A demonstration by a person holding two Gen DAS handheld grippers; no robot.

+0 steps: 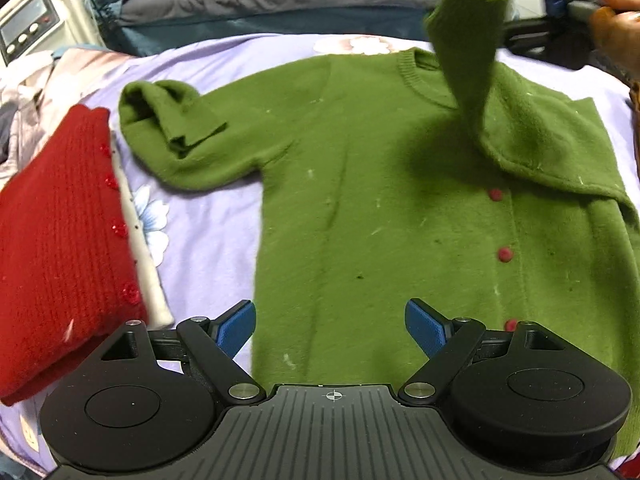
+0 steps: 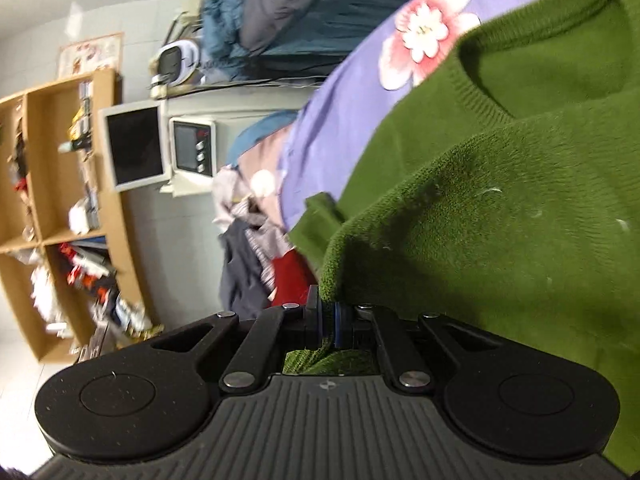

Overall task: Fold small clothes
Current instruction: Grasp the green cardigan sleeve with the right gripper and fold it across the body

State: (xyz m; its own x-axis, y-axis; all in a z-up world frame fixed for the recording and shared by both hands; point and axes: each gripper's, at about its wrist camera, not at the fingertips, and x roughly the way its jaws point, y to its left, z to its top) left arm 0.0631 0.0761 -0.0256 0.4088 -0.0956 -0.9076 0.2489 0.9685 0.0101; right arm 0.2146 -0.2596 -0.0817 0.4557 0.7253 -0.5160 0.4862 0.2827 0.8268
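- Green cardigan (image 1: 380, 208) lies flat on the lilac floral bedsheet (image 1: 208, 240), red buttons down its front.
- One sleeve lies folded in on the far side; the other sleeve (image 1: 466, 36) is lifted over the collar.
- Right gripper (image 2: 328, 320) is clamped on that sleeve's edge, jaws together.
- Left gripper (image 1: 331, 326) hangs above the hem, jaws apart, holding nothing.
- Folded red knit (image 1: 60, 232) lies beside the cardigan.

Black hand-held gripper (image 1: 331, 326), blue pads (image 1: 236, 330)
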